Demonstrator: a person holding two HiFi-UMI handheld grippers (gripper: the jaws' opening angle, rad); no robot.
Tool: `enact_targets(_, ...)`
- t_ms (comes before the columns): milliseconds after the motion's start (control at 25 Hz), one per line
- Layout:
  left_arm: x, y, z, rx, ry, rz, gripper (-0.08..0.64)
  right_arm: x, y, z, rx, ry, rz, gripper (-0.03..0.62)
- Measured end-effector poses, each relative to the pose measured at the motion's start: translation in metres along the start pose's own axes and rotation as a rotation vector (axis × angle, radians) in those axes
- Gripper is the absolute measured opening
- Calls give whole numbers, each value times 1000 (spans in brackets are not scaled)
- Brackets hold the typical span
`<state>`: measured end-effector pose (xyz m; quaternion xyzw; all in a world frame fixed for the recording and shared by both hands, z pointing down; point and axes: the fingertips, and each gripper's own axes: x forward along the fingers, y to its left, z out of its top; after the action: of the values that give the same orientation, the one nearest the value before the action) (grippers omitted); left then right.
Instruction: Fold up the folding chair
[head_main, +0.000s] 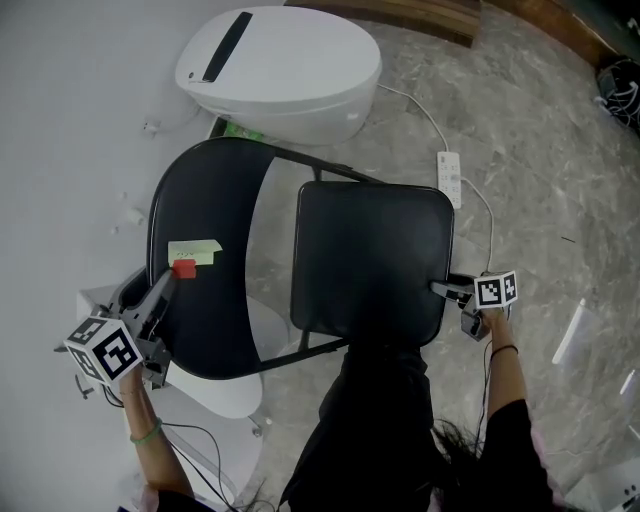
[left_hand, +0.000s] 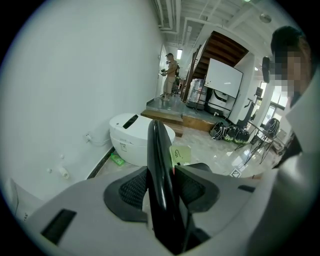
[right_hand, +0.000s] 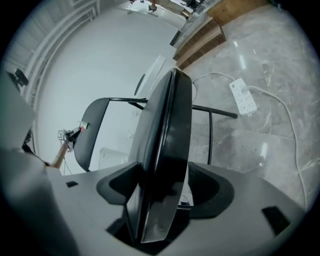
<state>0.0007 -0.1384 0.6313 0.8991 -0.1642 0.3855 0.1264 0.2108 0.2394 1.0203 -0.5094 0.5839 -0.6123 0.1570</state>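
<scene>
Black folding chair (head_main: 345, 310), unfolded, on the marble floor (head_main: 540, 180) beside a white wall, seen from above: curved backrest (head_main: 205, 320) at left, square padded seat (head_main: 370, 240) at right. My left gripper (head_main: 176, 276) has its fingers (left_hand: 131, 191) closed on the backrest's rim. My right gripper (head_main: 447, 291) has its fingers (right_hand: 212, 189) wide apart astride the seat's side edge, not clamping it. My left hand angles forward and down; my right points inward at the seat.

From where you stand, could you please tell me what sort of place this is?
Probably an office or lab hall, not a home: a whiteboard stands by a wooden staircase, and a power strip lies on the marble-look floor.
</scene>
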Motion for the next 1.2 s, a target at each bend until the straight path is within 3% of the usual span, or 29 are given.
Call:
enact_targets(120, -1, -2, 0, -7, 8, -4, 158, 6, 4, -1, 53, -9, 85, 296)
enact_targets(200, -1, -3, 2, -18, 7, -15, 158, 6, 4, 1, 74, -21, 96, 296)
enact_targets(400, 1, 0, 0, -32, -1, -41, 158, 5, 4, -2, 111, -76, 25, 295)
enact_targets(640, -5, -8, 10, -80, -27, -125, 155, -14, 24, -9, 130, -138, -34, 295)
enact_targets(800, -9, -13, 15, -81, -29, -110, 150, -17, 41, -1, 130, -132, -54, 293)
enact_targets(880, -11, -13, 17, -104, -42, -122, 150, -19, 54, 5, 133, -156, -43, 290)
enact_targets(1040, -36, -27, 38, -197, -93, -234, 140, -25, 104, 17, 117, -178, 0, 272)
enact_targets(1200, -67, -56, 68, -97, -60, -233, 140, -29, 169, 24, 50, -164, 33, 256)
